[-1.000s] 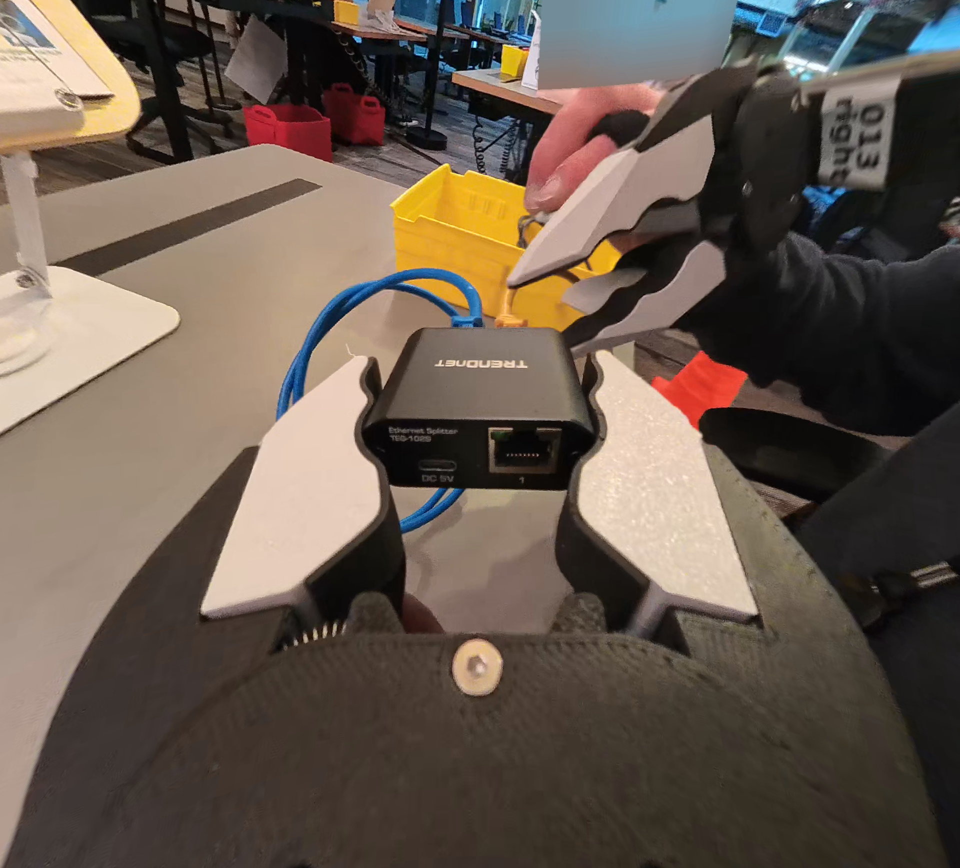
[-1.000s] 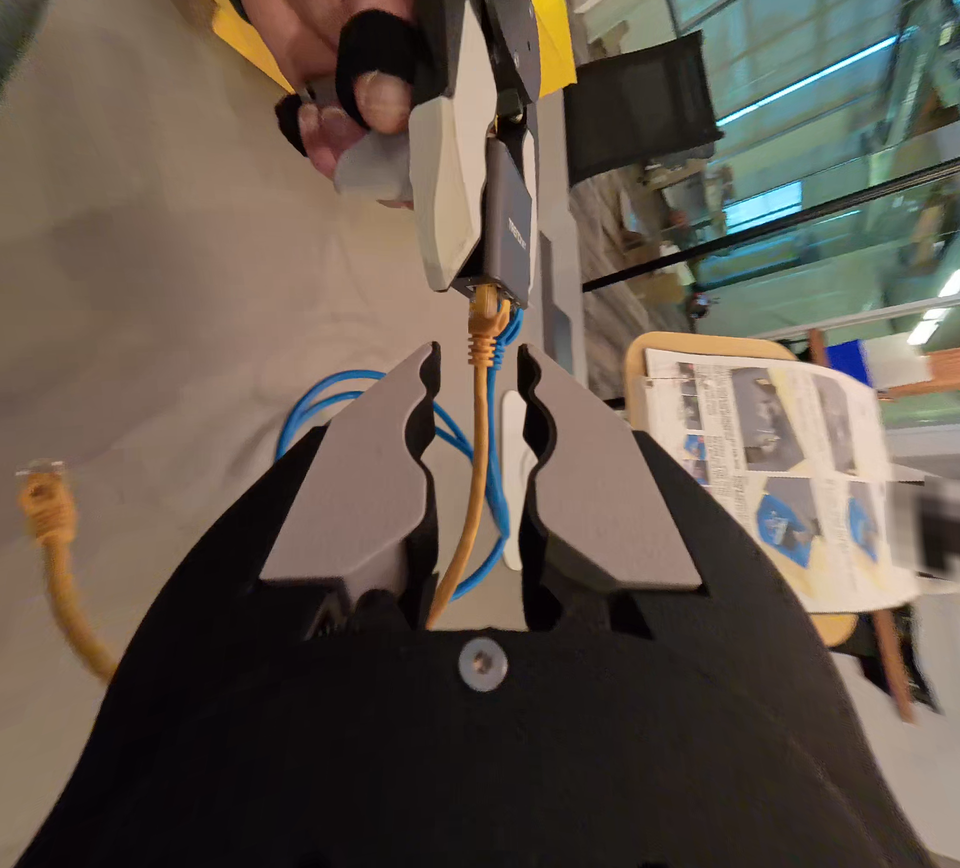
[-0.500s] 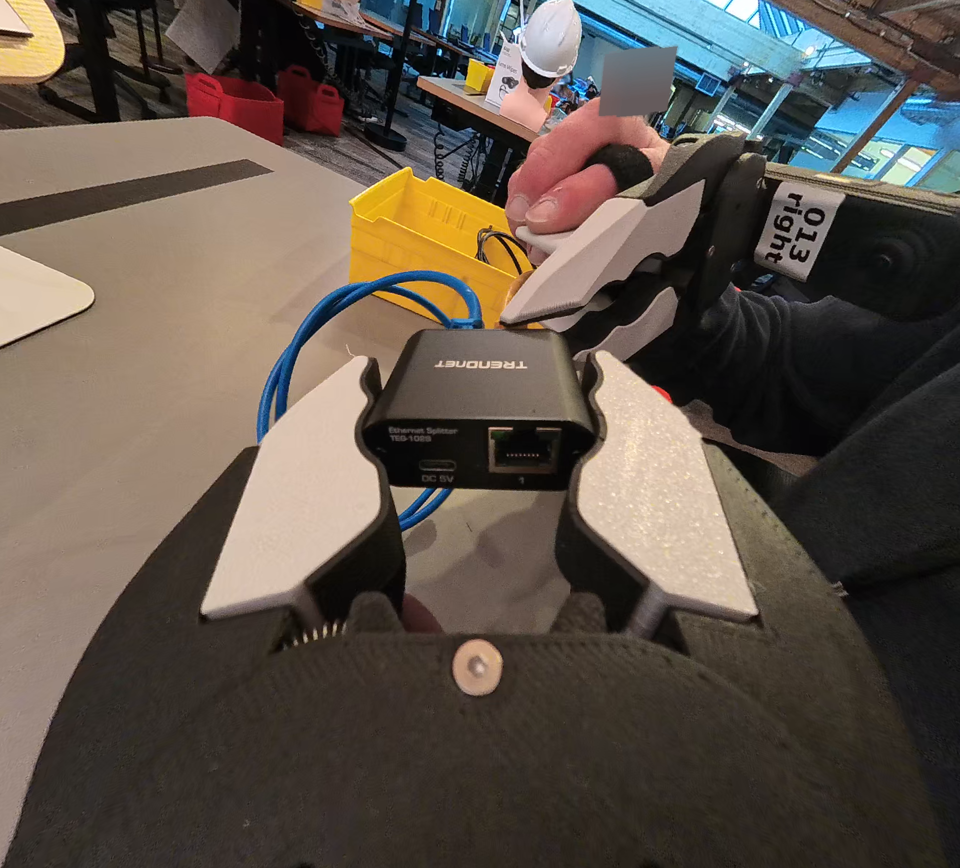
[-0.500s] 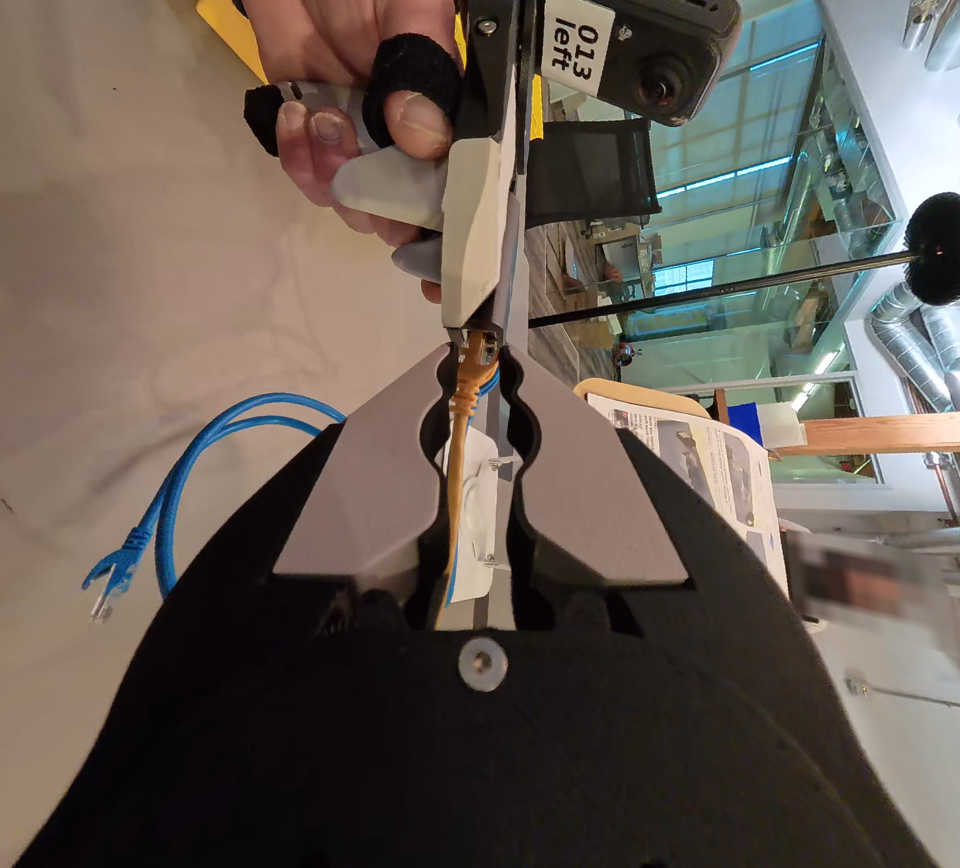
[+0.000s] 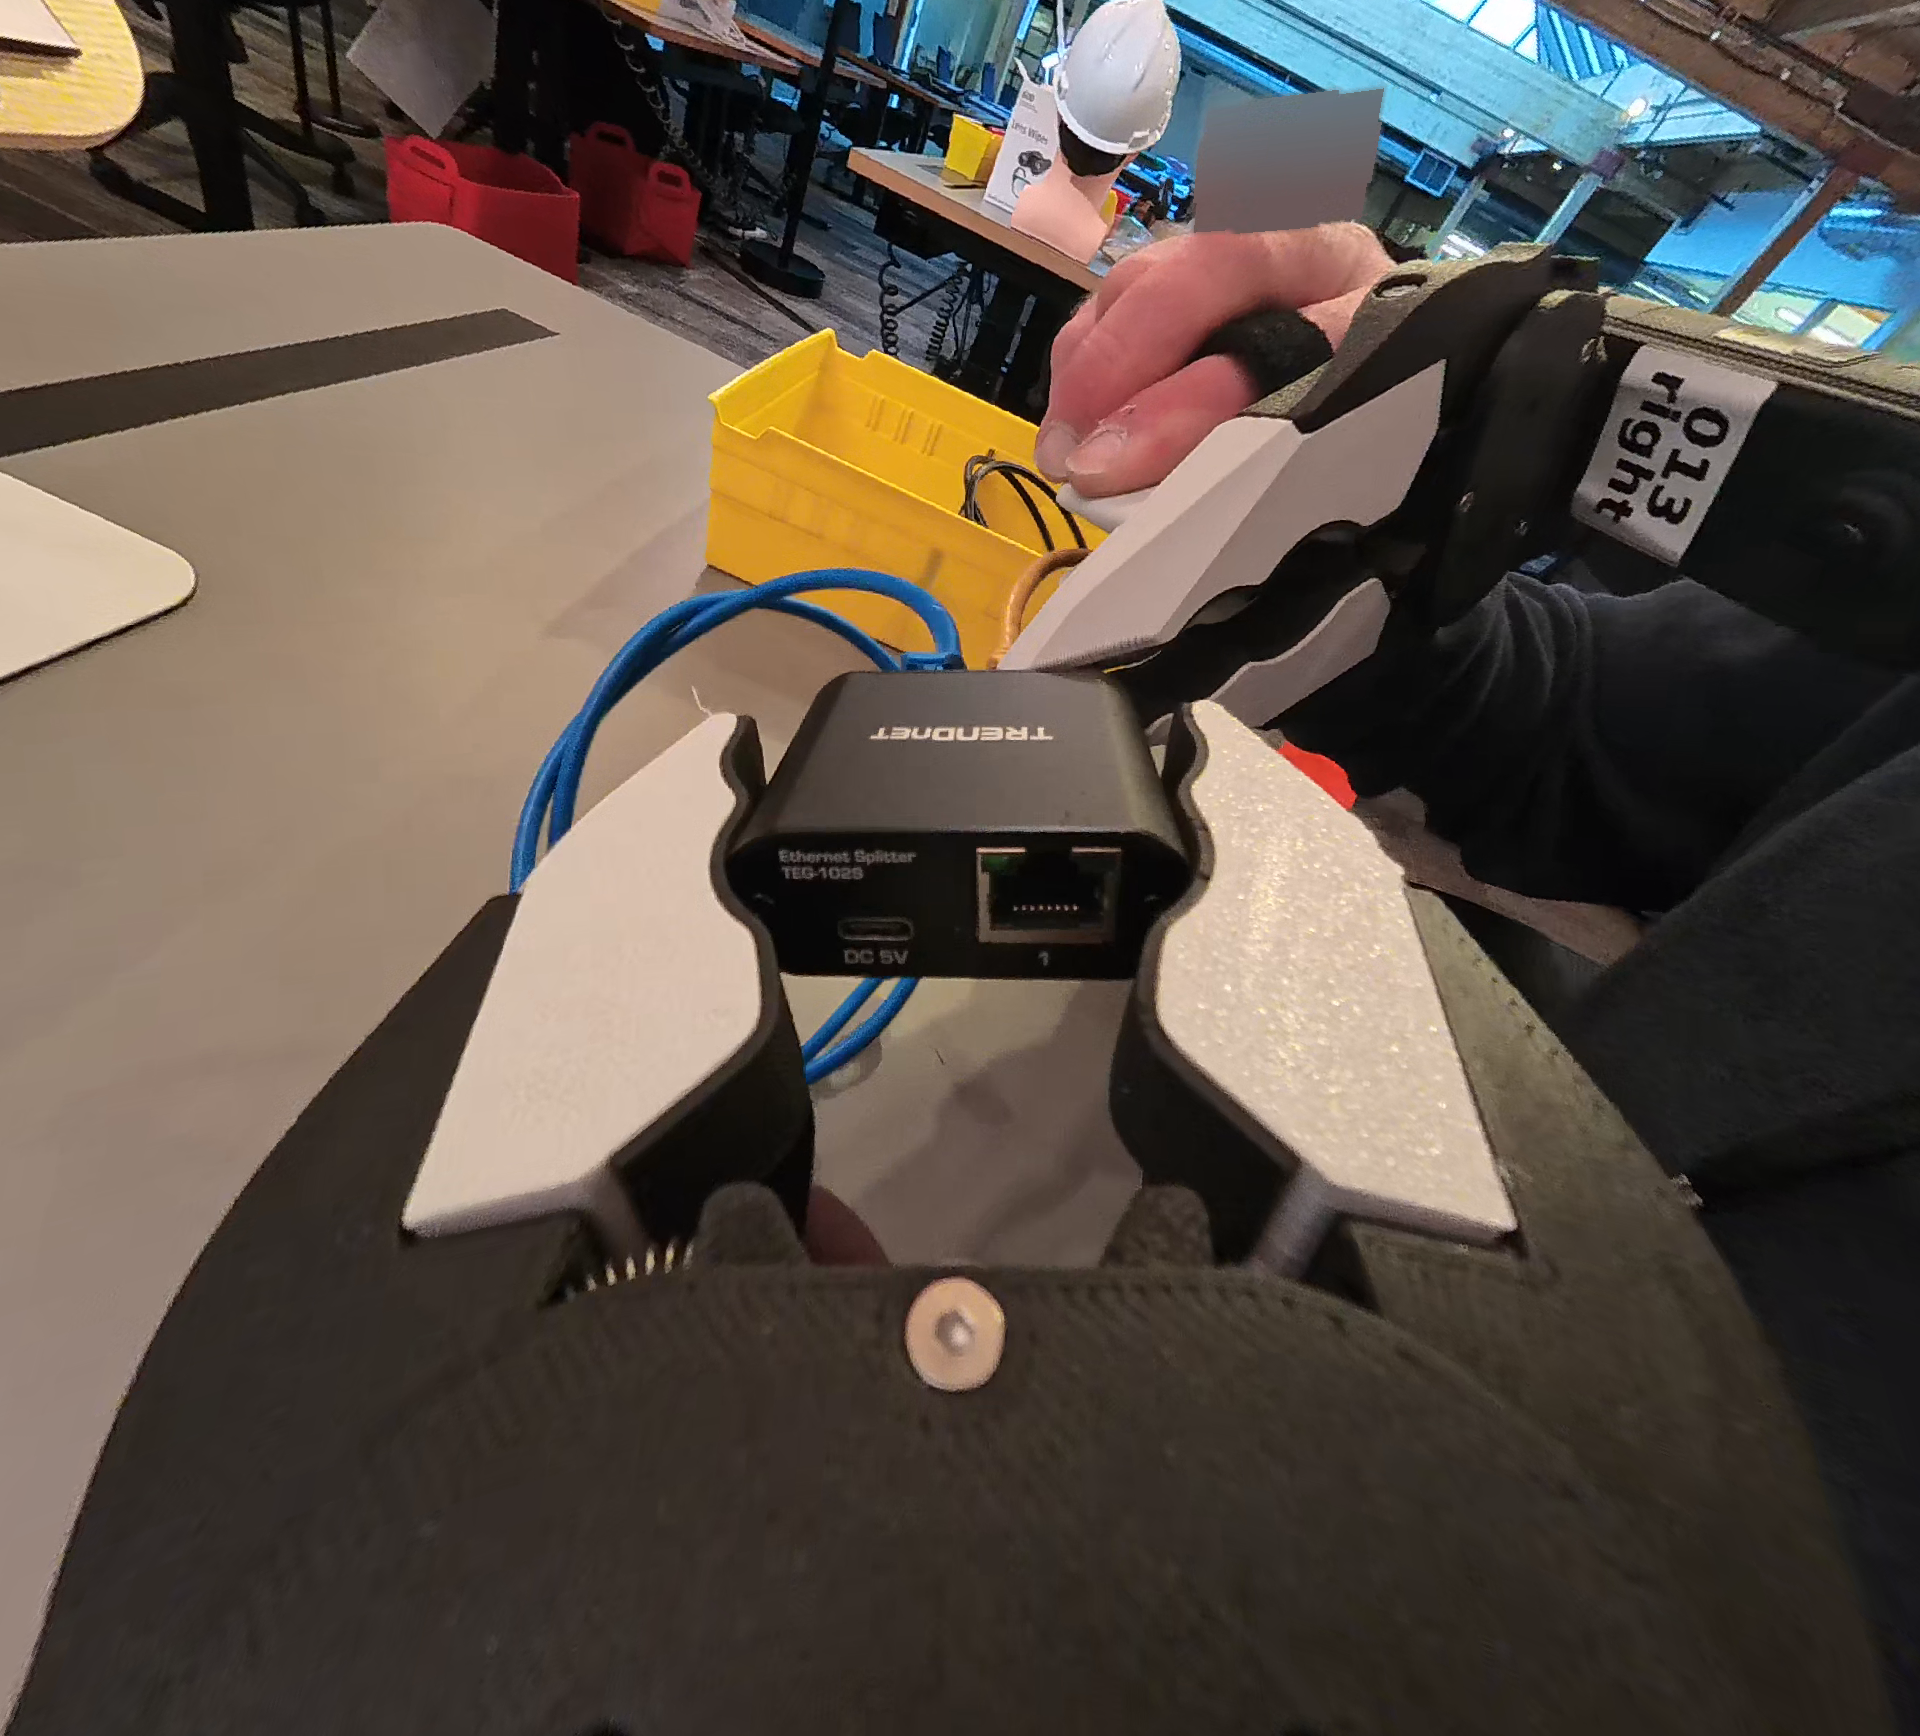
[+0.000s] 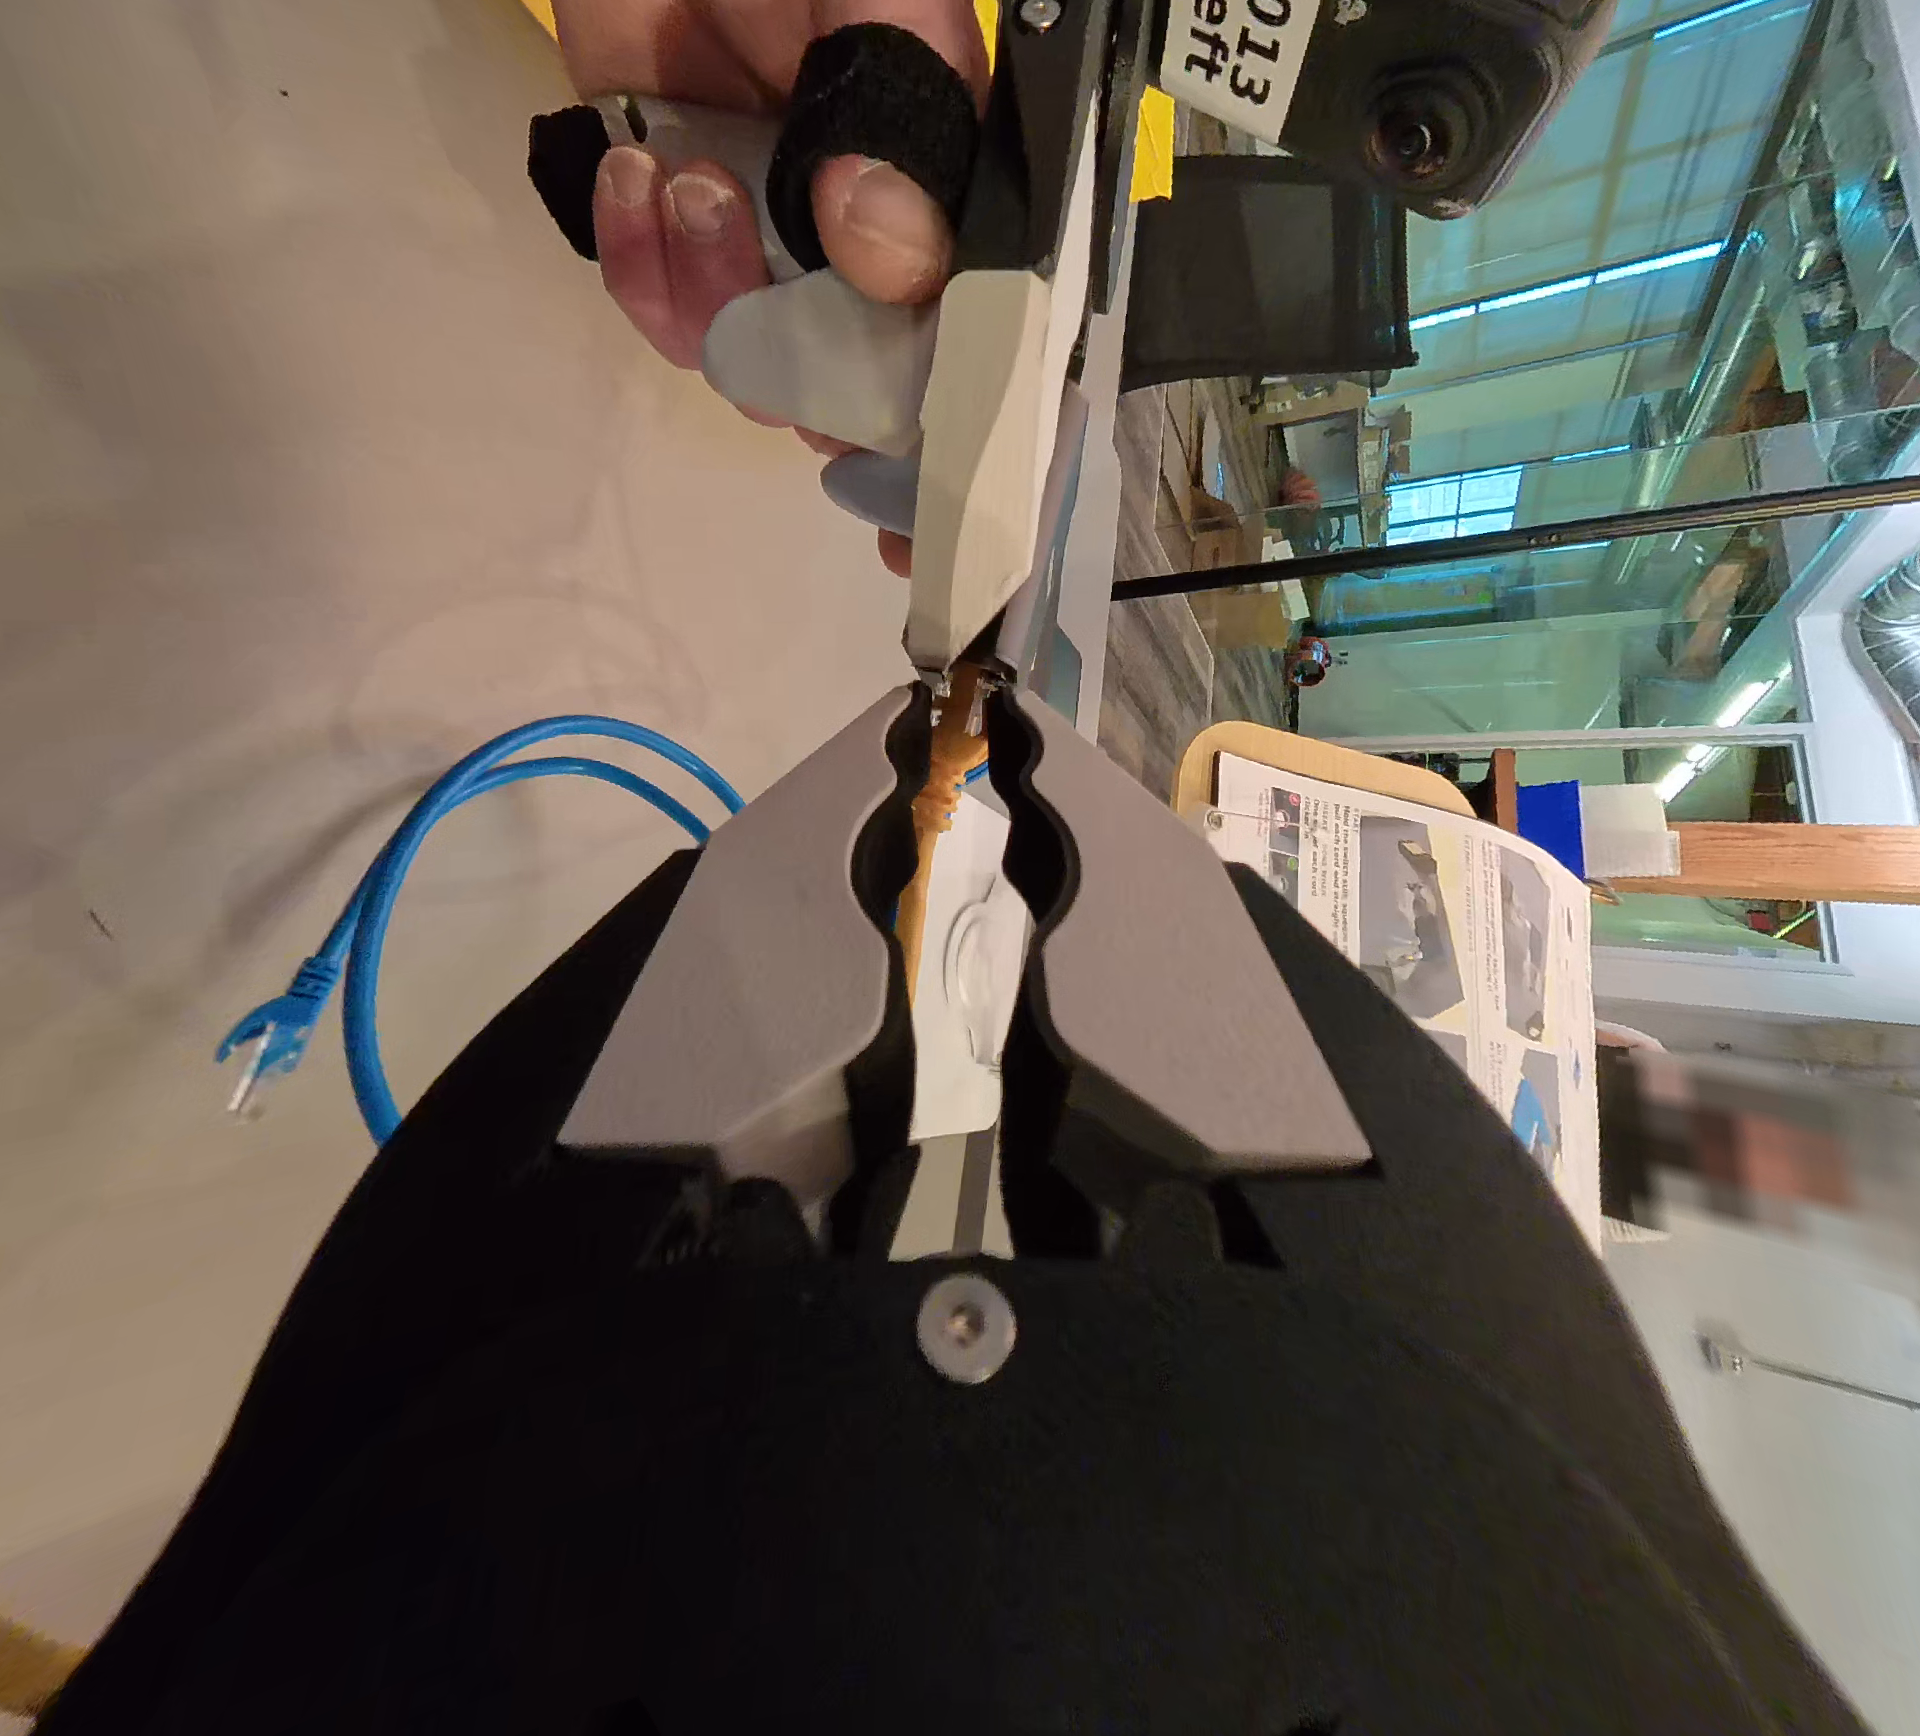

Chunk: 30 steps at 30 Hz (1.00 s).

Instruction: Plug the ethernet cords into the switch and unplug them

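My left gripper [image 5: 961, 751] is shut on the black switch [image 5: 956, 813] and holds it a little above the grey table, with the empty front port facing me. A blue ethernet cord [image 5: 665, 647] loops from the switch's back; its free plug [image 6: 281, 1021] lies on the table. My right gripper [image 6: 961, 710] is at the switch's back, its jaws closed around the plug of the orange ethernet cord [image 6: 940, 793], which sits at the back port. In the left wrist view the right gripper [image 5: 1143, 637] shows behind the switch. The back ports are hidden there.
A yellow bin [image 5: 831, 481] with dark cables stands at the table's far edge behind the switch. A white stand base [image 5: 73, 574] lies at the left. A printed sheet on a wooden board [image 6: 1455, 938] stands beyond. The table edge runs close on the right.
My right gripper has moved forward along the orange cord to the switch's back, and its jaws have narrowed onto the plug. The left gripper has kept hold of the switch.
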{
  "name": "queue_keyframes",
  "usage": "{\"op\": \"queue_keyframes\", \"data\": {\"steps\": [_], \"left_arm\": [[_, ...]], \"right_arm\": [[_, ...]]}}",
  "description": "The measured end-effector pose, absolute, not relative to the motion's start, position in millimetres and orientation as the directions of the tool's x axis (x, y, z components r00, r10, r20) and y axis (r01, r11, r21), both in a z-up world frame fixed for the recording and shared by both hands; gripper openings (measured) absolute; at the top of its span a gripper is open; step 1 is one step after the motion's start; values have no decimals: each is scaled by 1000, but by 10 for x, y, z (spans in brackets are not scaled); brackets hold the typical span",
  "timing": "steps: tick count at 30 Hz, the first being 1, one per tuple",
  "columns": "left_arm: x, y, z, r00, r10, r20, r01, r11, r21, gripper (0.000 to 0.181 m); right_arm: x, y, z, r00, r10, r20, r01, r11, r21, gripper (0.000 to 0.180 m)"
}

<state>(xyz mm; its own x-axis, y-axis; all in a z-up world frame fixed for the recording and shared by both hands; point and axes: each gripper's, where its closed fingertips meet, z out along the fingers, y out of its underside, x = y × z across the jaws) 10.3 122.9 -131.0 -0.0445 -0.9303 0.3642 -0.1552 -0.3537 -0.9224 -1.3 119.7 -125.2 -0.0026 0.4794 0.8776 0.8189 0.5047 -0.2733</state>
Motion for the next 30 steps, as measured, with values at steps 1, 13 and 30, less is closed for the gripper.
{"op": "queue_keyframes", "data": {"steps": [1,13,30], "left_arm": [[103,1228,-1300,-51,-930,365,-147,-354,-924,73],[-299,1772,-883,133,-967,217,-38,-223,-974,74],[-585,2062,-744,256,-954,159,2,-164,-987,73]], "right_arm": [[-10,1199,-1246,4,483,876,819,500,-280,9],[652,1296,-743,194,457,868,841,378,-387,9],[2844,1096,-5,514,126,849,857,-22,-515,10]]}}
